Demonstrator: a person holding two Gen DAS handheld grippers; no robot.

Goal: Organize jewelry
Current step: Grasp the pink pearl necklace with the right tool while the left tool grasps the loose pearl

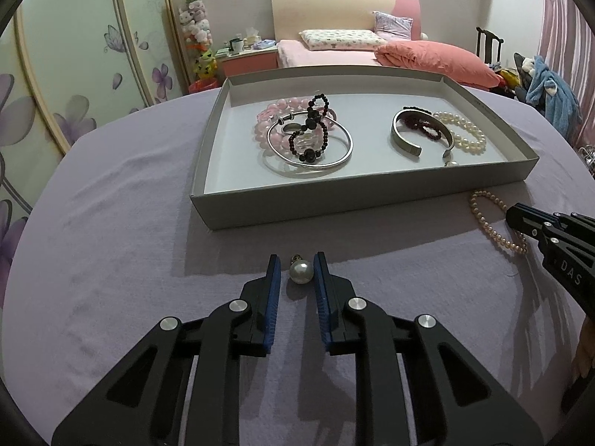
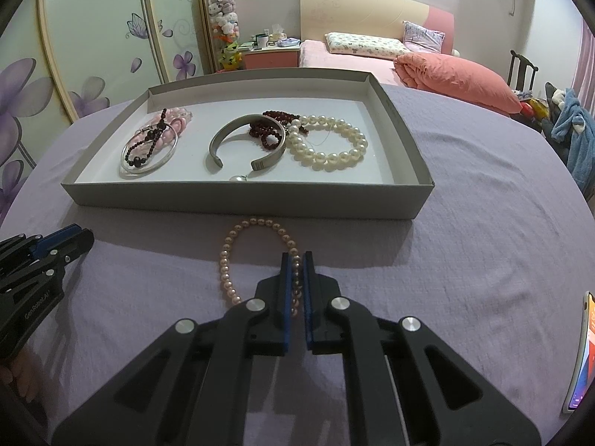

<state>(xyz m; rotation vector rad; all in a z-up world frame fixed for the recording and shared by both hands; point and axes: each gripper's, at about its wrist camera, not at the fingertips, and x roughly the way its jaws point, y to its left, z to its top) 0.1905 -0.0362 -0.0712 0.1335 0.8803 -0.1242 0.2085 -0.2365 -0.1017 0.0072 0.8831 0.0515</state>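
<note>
A grey cardboard tray [image 1: 260,208] [image 2: 238,200] on a lilac cloth holds bracelets: a pink bead and silver bangle pile [image 1: 308,137] [image 2: 150,145], a metal cuff [image 1: 405,137] [image 2: 245,137], white pearls [image 1: 466,135] [image 2: 331,143]. A pearl earring [image 1: 300,271] lies on the cloth between the fingers of my left gripper [image 1: 296,264], which is open around it without touching. My right gripper [image 2: 296,260] [image 1: 520,215] is shut on the right side of a pale pink pearl strand [image 2: 228,260] [image 1: 491,226] lying in front of the tray.
A phone [image 2: 580,353] lies at the table's right edge. Behind the table are a bed [image 1: 334,52], a nightstand [image 1: 249,59], a wardrobe with flower doors [image 1: 74,74] and a chair with clothes [image 1: 550,85].
</note>
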